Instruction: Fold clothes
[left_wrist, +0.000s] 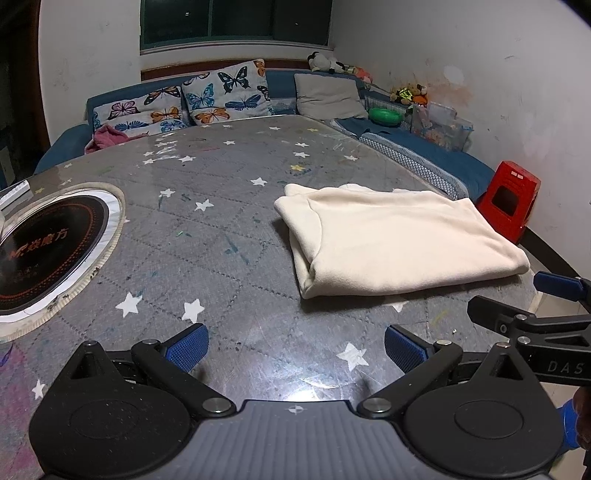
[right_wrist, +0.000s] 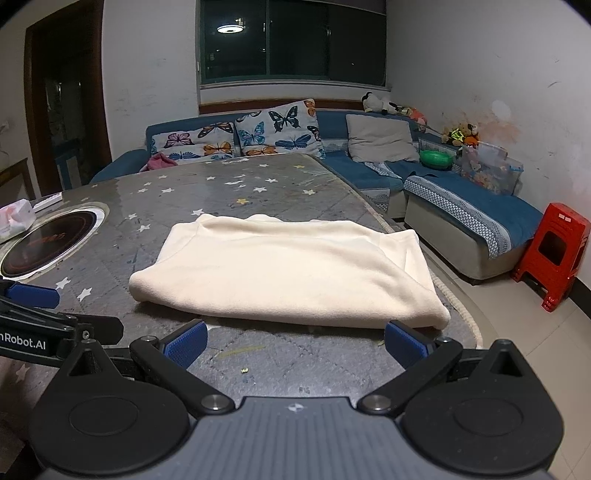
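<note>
Cream garment (right_wrist: 288, 269) lies folded in a thick, layered rectangle on the table (right_wrist: 221, 192), right of the inset cooktop (left_wrist: 44, 240). Fleecy, soft, light, likely floppy; best taken at a corner or doubled edge. Left gripper (left_wrist: 295, 345) and right gripper (right_wrist: 295, 341) both spread, empty, short of the garment's near edge.

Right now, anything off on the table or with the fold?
Mostly tidy. The folded cream garment sits at the table edge, its right corner slightly overhanging the rim. A small yellowish scrap lies in front of it. Both hand-held grippers are open, holding nothing.
</note>
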